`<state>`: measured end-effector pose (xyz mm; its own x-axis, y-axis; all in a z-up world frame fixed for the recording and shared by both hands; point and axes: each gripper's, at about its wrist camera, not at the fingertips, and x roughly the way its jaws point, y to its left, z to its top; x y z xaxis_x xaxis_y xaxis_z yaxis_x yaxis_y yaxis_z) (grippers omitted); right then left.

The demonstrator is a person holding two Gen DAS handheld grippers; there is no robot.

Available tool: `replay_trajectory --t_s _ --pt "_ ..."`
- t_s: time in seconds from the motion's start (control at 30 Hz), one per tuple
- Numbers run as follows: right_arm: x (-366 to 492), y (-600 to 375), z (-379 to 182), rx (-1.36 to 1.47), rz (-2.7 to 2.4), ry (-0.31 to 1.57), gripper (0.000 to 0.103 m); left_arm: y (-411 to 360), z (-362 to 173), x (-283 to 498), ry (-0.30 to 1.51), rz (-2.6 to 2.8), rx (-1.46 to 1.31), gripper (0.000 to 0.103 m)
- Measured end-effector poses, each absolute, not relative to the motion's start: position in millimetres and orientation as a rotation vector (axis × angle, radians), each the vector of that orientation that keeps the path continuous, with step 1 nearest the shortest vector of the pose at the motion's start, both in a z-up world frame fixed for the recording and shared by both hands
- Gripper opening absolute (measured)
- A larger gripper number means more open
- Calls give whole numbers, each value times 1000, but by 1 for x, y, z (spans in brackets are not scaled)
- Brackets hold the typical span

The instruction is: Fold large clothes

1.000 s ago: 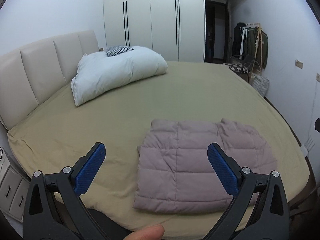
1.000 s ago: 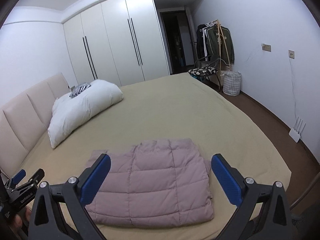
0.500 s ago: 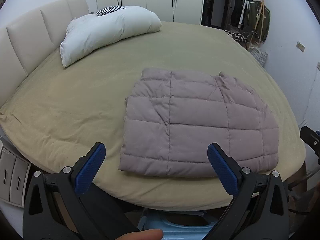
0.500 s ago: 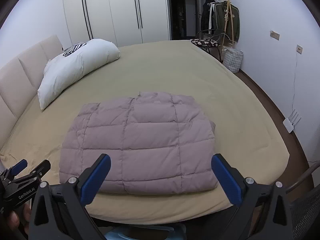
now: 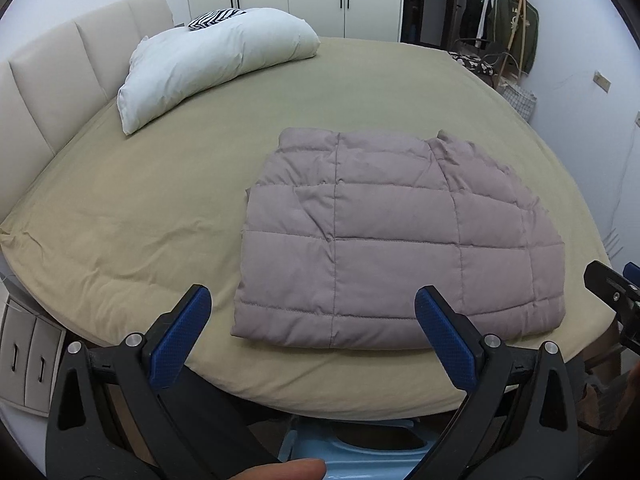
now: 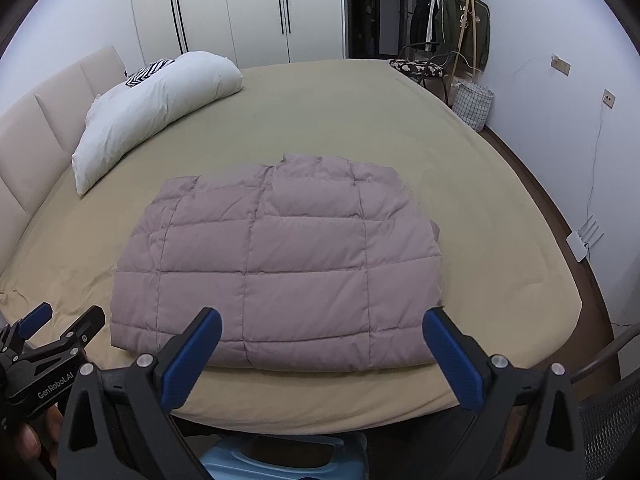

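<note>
A mauve quilted down jacket (image 5: 396,236) (image 6: 280,264) lies folded into a flat rectangle near the front edge of the olive bed (image 5: 140,216) (image 6: 500,240). My left gripper (image 5: 316,304) hangs open above the bed's near edge, in front of the jacket's near hem, holding nothing. My right gripper (image 6: 324,320) is open too, just short of the same hem and empty. The left gripper (image 6: 36,344) also shows at the lower left of the right wrist view. A black part of the right gripper (image 5: 612,284) shows at the right edge of the left wrist view.
A white pillow (image 5: 212,68) (image 6: 156,104) with a striped cloth on it lies by the padded headboard (image 5: 60,68). White wardrobes (image 6: 240,8) stand behind. A clothes rack (image 6: 456,24), a chair and a basket (image 6: 474,104) line the right wall. A light blue stool (image 5: 348,452) sits below me.
Both views tilted down and drew nearer the bed over the last second. The jacket now fills more of each view. It has not moved, and both grippers stayed open.
</note>
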<state>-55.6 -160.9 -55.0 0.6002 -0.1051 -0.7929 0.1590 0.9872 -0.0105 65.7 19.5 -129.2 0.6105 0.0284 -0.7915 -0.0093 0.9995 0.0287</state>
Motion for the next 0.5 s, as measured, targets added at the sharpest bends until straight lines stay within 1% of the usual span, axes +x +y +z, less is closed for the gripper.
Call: replay_trajectory --t_s 0.5 --pt "-49 -156 -66 61 -142 958 103 19 -141 75 937 28 32 103"
